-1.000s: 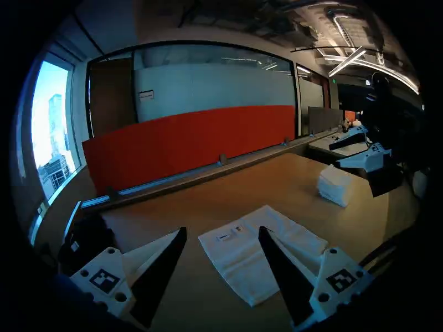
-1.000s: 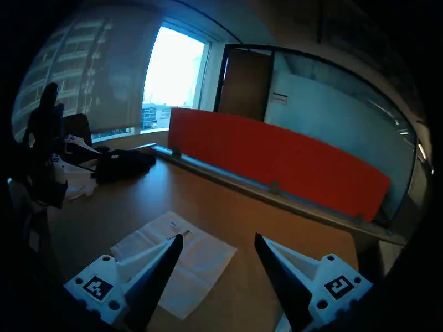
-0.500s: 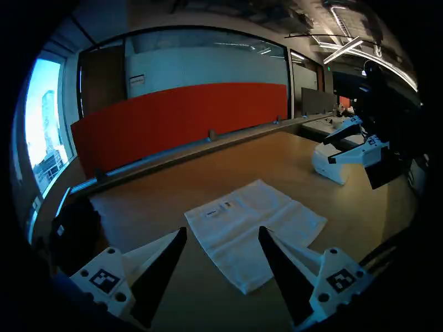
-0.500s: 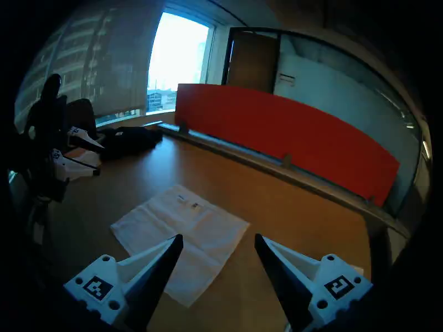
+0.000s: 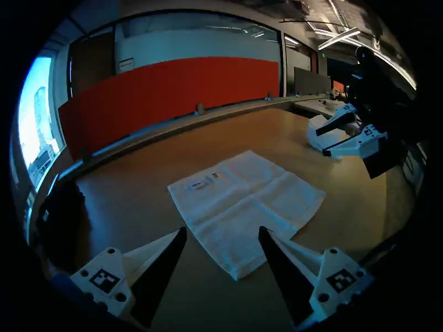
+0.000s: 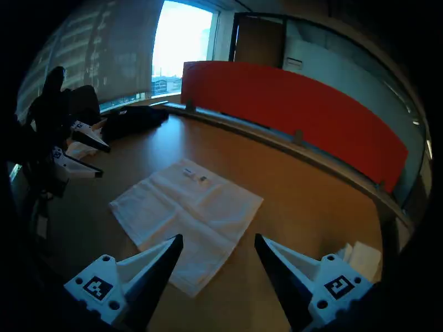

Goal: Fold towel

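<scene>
A white towel [image 5: 243,196] lies spread flat on the wooden table [image 5: 144,171], with a small label near its far edge. In the left gripper view my left gripper [image 5: 221,235] hovers open just above the towel's near corner, nothing between its fingers. The right gripper [image 5: 346,135] appears there at the far right, open, above the table. In the right gripper view the towel [image 6: 188,207] lies ahead and my right gripper [image 6: 219,243] stands open over its near edge. The left gripper [image 6: 91,160] is at the far left, open.
A stack of folded white towels [image 5: 324,133] sits on the table behind the right gripper, and its corner [image 6: 362,257] is at the lower right. A dark bag [image 6: 133,119] lies near the window. A red divider panel [image 5: 166,88] runs along the table's far edge.
Both cameras have tilted down and come closer to the towel, so it now lies larger and nearer the fingertips. Both grippers stay open.
</scene>
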### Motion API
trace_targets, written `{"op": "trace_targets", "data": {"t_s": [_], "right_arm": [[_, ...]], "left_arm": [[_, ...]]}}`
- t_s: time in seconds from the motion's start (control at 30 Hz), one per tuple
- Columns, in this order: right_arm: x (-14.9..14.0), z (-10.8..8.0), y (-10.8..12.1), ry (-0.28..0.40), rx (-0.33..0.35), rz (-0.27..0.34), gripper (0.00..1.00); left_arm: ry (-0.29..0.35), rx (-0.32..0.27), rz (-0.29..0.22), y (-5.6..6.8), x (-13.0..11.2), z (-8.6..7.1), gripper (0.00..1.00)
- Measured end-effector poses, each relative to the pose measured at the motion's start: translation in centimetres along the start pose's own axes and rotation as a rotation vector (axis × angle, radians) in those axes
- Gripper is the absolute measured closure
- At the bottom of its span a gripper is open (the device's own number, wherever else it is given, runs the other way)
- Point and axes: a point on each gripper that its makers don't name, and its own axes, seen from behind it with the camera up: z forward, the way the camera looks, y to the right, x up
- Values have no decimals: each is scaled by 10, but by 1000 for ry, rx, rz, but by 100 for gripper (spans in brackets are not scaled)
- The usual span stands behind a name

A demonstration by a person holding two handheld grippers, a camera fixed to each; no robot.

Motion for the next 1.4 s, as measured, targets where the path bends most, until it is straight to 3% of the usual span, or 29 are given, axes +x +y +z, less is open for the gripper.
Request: {"op": "trace_targets", "data": {"t_s": [0.57,1.1,1.4], "right_arm": [[-56,26,-24,-109,62,-20,0],[-104,31,-32,-223,105,-15,2],[-115,33,-36,-242,125,-13,7]], "left_arm": [[-135,-55,7,13,-56,27,4],[-269,-81,24,23,-95,44,4],[-300,-102,14,30,-103,48,4]]}}
